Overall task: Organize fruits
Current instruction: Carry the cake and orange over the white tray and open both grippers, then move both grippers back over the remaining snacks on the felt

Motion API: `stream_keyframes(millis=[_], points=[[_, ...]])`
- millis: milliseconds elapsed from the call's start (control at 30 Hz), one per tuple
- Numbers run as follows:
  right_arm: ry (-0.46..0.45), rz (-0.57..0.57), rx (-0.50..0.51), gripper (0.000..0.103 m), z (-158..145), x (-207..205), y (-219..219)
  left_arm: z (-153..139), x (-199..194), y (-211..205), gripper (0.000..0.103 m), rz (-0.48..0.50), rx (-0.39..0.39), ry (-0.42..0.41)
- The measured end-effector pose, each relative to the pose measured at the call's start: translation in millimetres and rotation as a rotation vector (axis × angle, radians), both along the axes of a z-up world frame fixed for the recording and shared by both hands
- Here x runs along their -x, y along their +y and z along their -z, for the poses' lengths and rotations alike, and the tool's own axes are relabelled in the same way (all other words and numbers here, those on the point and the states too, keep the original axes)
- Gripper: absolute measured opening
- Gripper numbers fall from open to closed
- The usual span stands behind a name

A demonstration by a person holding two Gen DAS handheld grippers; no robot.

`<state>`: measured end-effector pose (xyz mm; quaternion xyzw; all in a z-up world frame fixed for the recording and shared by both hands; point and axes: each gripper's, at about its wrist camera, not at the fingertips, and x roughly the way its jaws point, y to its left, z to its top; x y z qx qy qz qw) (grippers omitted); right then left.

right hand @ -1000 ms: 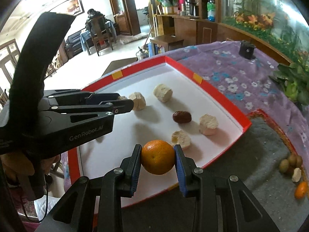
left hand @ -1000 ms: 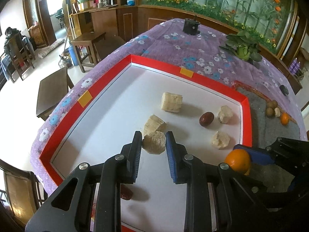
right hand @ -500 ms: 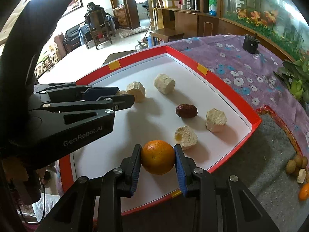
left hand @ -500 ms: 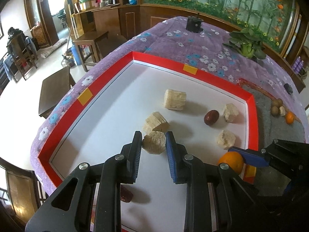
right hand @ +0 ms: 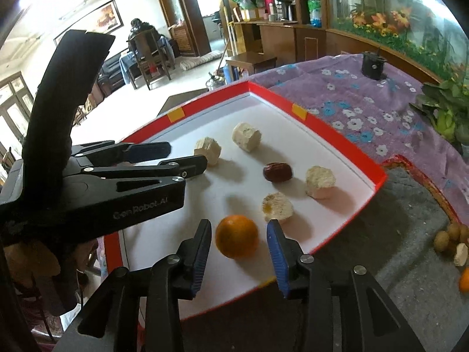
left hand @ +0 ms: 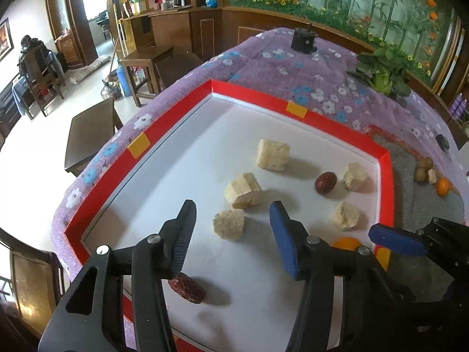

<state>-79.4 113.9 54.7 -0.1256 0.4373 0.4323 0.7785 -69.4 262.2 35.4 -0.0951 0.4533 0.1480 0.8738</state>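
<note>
left gripper (left hand: 231,223): jaws spread wide, gripping nothing.
pale chunk (left hand: 229,224): sits on the tray floor between the left fingers, clear of both pads, slightly nearer the black one at 9 o'clock.
right gripper (right hand: 239,242): jaws apart, nothing clamped.
orange (right hand: 236,236): on the white tray (right hand: 346,142), dead centre between the right fingers, gap on each side, near the tray's front edge.
key relation: each piece lies straight ahead at 12 o'clock of its own tool; retreat axis is straight back toward 6.
nearest neighbours: second chunk (left hand: 243,190) at 12–1 o'clock of the left tool; cored chunk (right hand: 278,207) at 1 o'clock of the orange, close.
date (left hand: 186,287): under the left black finger, at 7 o'clock.
loose fruit (right hand: 453,239): off-tray on grey mat, 3 o'clock of right tool; right arm nearer.
judgement: both drops look done; right likely fetches next.
</note>
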Motion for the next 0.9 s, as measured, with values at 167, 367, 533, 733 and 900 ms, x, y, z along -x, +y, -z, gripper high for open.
stream_keyframes(millis=[167, 367, 533, 733, 900], points=[[-0.020, 0.042, -0.029, 0.039, -13.4, -0.7, -24.0, -10.3, -1.4, -17.6, 0.052, 0.030, -0.023, -0.015], [-0.034, 0.107, -0.044, 0.041, -21.4, -7.1, -61.1, -21.6, -9.4, -50.5, 0.052, 0.095, -0.031, -0.036], [-0.034, 0.176, -0.049, 0.042, -21.0, -12.7, -99.2, -26.9, -19.5, -81.5, 0.052, 0.155, -0.024, -0.046], [-0.030, 0.283, -0.052, 0.042, -17.3, -22.2, -153.0, -29.1, -37.3, -119.3, 0.052, 0.229, 0.001, -0.040], [-0.008, 0.370, -0.054, 0.042, -9.2, -29.6, -196.6, -28.2, -55.1, -153.8, 0.052, 0.309, 0.010, -0.026]])
